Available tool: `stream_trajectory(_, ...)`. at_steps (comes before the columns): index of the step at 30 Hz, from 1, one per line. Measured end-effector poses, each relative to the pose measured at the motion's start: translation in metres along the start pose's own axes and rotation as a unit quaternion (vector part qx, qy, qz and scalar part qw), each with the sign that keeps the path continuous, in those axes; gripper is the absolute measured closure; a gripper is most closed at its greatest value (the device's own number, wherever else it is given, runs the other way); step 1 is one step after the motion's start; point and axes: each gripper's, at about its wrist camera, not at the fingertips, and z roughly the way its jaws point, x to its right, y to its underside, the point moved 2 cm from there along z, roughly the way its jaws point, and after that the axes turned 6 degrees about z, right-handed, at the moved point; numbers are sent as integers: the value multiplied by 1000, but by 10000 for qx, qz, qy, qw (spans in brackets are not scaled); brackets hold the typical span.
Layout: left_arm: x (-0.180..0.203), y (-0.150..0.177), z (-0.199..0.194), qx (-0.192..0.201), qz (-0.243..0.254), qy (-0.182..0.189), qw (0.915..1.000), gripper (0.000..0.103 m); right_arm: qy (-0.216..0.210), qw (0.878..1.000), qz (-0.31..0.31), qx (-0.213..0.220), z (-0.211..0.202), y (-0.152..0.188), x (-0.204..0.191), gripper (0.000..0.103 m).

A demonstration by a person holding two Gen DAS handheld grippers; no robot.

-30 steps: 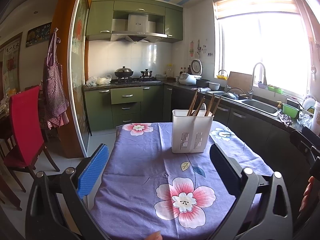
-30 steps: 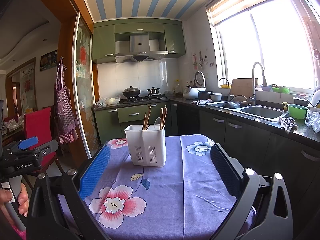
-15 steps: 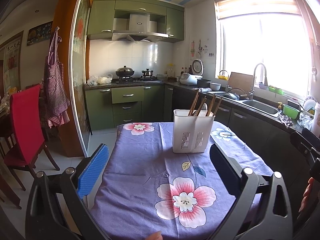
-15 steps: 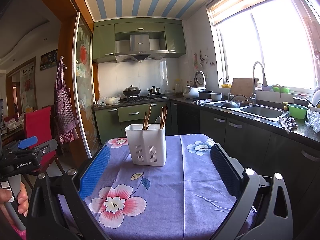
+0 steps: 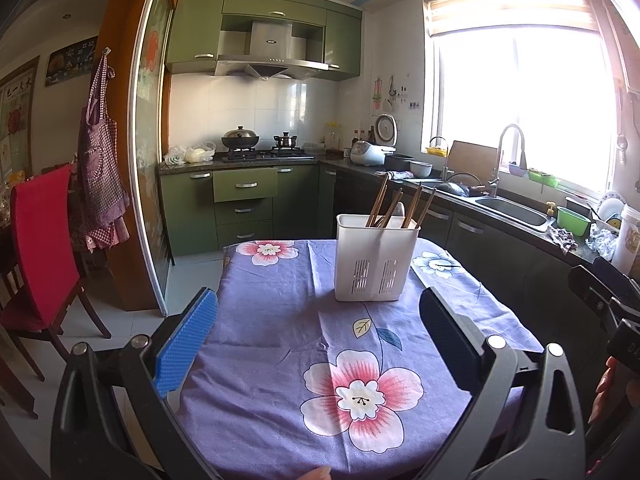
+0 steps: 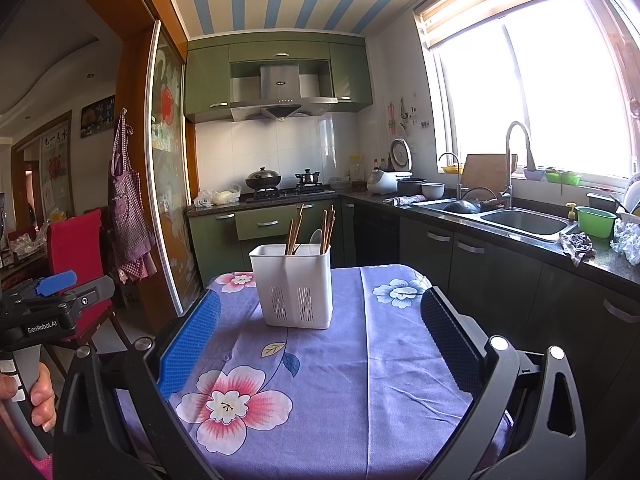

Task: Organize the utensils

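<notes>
Utensil holder point(image 5: 376, 264): white plastic caddy, upright on the far half of the table, well ahead of both grippers.
Chopsticks point(image 5: 394, 206): brown sticks standing tilted in the caddy's compartments; a pale spoon point(image 6: 316, 236) shows among them.
Tablecloth point(image 5: 280, 320): purple with pink and blue flowers, covering the table.
Left gripper point(image 5: 318, 334): fingers spread wide, holding nothing, low over the near edge.
Right gripper point(image 6: 320, 332): fingers spread wide, holding nothing.
Background: green cabinets point(image 6: 256, 224), sink point(image 6: 524, 220), red chair point(image 5: 40, 240).
</notes>
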Motion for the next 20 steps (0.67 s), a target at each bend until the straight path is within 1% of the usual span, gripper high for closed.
stream_trajectory(3, 0, 0, 1, 3, -2, 36, 10000, 7, 2, 10000, -3, -16, 2, 2, 1, 5)
stream_trajectory(6, 1, -1, 0, 96, 33, -105, 9999, 7, 1, 10000, -2, -33, 4, 1, 2, 5)
stream_trajectory(10, -3, -1, 7, -54, -95, -38, 9999, 7, -13, 10000, 1, -59, 6, 3, 4, 5)
stream_trajectory(14, -4, 1, 9, -185, -111, -35, 9998, 7, -12, 10000, 1, -68, 6, 3, 5, 5)
stream_trajectory(20, -2, 2, 11, -180, -37, -50, 9998, 7, -9, 10000, -5, -89, 7, 2, 6, 5)
